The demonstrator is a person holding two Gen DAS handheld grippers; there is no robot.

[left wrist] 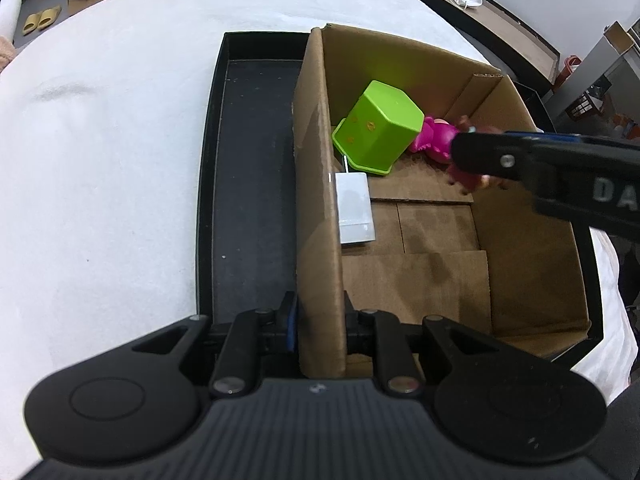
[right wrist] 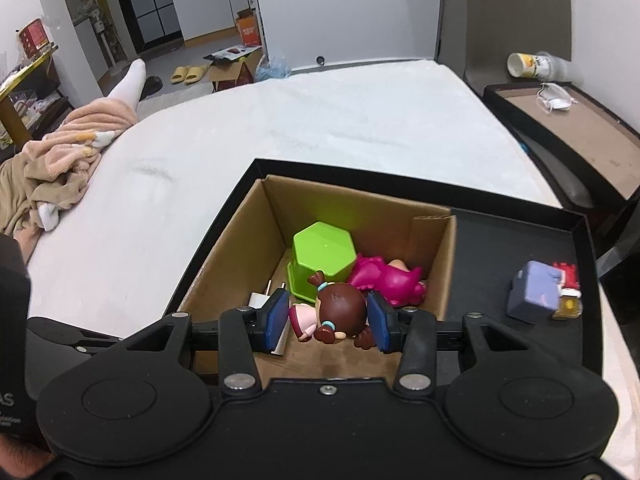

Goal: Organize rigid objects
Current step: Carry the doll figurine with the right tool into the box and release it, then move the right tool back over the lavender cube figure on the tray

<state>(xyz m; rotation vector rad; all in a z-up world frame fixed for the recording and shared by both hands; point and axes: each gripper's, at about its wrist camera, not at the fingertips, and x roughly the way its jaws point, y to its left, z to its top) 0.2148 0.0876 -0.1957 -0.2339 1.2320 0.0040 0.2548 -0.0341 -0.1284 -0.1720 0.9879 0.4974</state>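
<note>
White bedding (right wrist: 360,120) is spread under one black tray (right wrist: 520,240), in which one cardboard box (right wrist: 236,248) stands. Three things are seen lying in the box: one green pot (right wrist: 324,252) tipped over, one magenta toy (right wrist: 384,276) and one white charger (left wrist: 354,208). One doll (right wrist: 334,314) is held over the box between the right gripper's (right wrist: 328,320) pads. The box's left wall is clamped by the left gripper (left wrist: 320,320). One purple figurine (right wrist: 534,292) lies on the tray beside the box.
</note>
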